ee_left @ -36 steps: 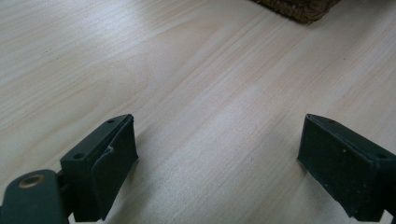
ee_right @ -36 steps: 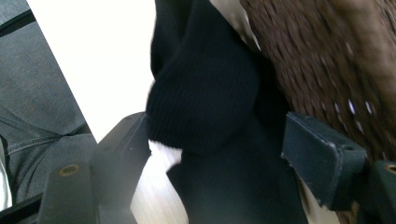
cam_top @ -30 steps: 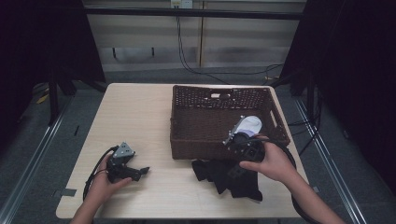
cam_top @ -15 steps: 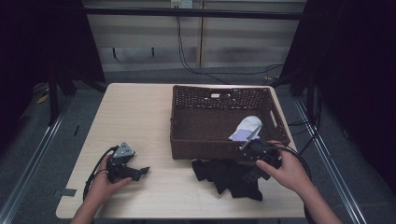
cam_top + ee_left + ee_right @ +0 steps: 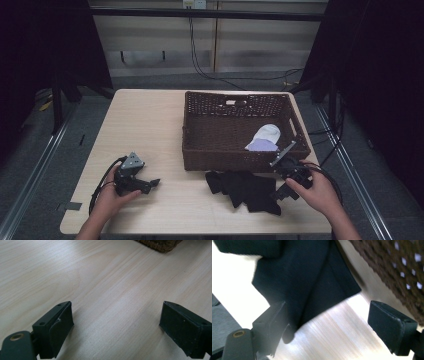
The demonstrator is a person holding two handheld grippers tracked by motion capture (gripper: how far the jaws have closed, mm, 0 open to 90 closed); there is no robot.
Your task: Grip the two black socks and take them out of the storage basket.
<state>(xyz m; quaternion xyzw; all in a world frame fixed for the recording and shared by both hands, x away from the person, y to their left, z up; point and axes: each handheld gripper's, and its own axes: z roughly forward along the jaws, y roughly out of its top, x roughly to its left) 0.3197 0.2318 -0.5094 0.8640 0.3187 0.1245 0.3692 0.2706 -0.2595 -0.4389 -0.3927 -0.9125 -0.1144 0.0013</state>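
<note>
**A:** so what's on the tabletop here?

**B:** light wood top with a dark brown wicker basket sitting toward 2 o'clock from the middle. Inside it, over at its 4 o'clock corner, there's a white sock lying on something pale lavender, can't tell what that bit is. Right against the basket's near wall, at about 5 o'clock on the tabletop, there's a crumpled black cloth.

**A:** and the tongs?

**B:** left tongs are down at 7 o'clock, resting on the wood with the person's left hand on them. Jaws are spread wide in the left gripper view, nothing between them but bare wood, with a corner of the basket up at 1 o'clock.

**A:** right ones?

**B:** right tongs are at the 3 o'clock edge of the black cloth, held by the right hand, just in front of the basket. Jaws are wide apart too. In the right gripper view the cloth's edge hangs right by one jaw, overlapping it, but nothing is pinched. The other jaw is just beside the basket wall.
</note>
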